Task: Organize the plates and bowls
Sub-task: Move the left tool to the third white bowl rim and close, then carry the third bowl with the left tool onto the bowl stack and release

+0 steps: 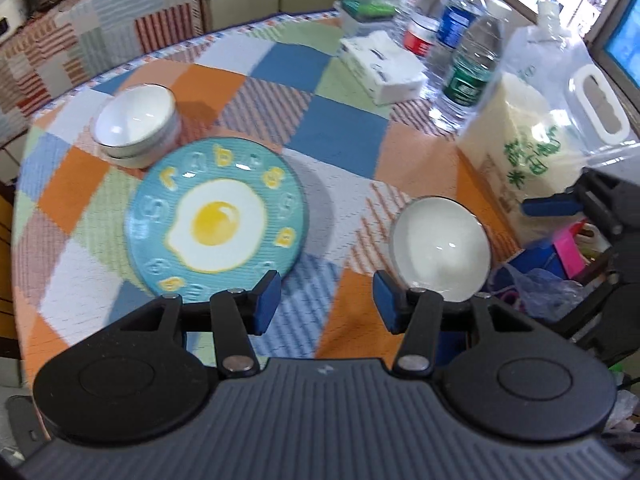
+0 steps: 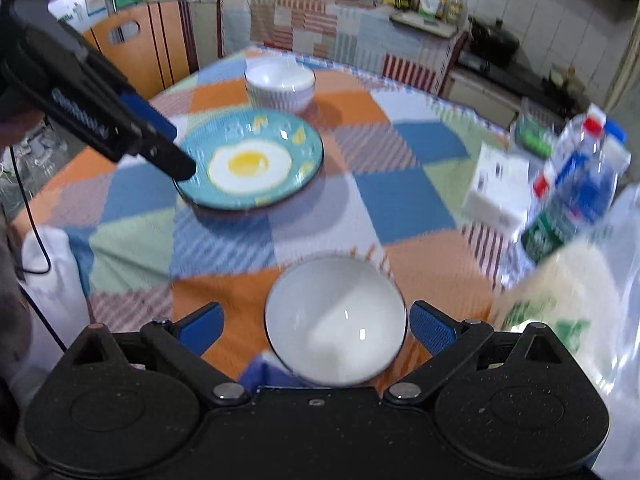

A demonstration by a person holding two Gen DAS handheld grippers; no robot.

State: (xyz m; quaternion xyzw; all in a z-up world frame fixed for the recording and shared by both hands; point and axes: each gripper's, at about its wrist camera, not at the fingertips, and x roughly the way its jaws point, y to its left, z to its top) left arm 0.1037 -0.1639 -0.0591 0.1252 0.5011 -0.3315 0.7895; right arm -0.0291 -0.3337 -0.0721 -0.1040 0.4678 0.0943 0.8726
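Note:
A teal plate (image 1: 218, 220) (image 2: 250, 160) painted with a fried egg lies mid-table. Behind it stands a short stack of white bowls (image 1: 136, 120) (image 2: 280, 82). A single white bowl (image 1: 440, 248) (image 2: 336, 320) rests on the tablecloth nearer me. My left gripper (image 1: 326, 302) (image 2: 176, 148) hovers open at the plate's near rim with nothing between its blue pads. My right gripper (image 2: 318, 328) (image 1: 560, 204) is open wide. In the right wrist view the single bowl appears between its fingers, and a gap shows at the left pad. In the left wrist view that gripper is apart from the bowl.
Several water bottles (image 1: 468, 60) (image 2: 576, 192), a tissue pack (image 1: 380, 64) (image 2: 496, 188) and a clear bag of rice (image 1: 532, 132) (image 2: 560, 300) crowd the table's right side. A wooden chair (image 2: 140, 48) stands beyond the far left edge. A person's sleeve (image 2: 52, 280) shows at the left.

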